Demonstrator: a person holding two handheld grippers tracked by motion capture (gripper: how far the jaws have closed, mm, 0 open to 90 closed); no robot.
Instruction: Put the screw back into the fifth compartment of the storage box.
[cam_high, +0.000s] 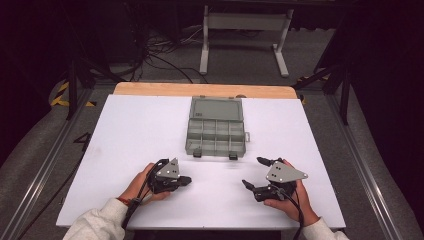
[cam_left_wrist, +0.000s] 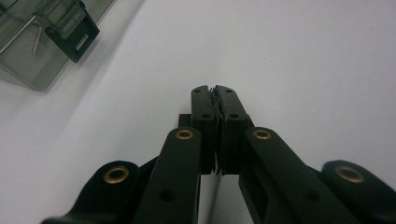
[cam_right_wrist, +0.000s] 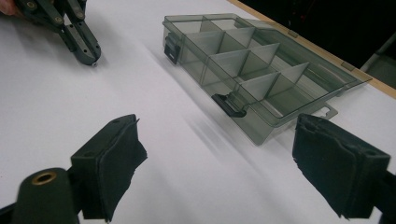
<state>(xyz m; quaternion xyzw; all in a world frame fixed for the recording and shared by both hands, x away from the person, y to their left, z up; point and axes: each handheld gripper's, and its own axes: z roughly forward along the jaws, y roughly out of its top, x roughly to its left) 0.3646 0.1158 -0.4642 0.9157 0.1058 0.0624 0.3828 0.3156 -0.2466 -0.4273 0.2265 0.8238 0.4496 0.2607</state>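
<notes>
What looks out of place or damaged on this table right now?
Little stands out. The organizer box lies open and square on the table. The right gripper has frayed, ragged pads. A loose screw lies in the box's near corner.

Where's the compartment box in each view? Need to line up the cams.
High view: compartment box at table centre, lid open, beyond both grippers.
Left gripper view: one corner of it at top left, with a black latch.
Right gripper view: upper middle to right, dividers visible.
Shared landmark: the two black latches on its near edge.
</notes>
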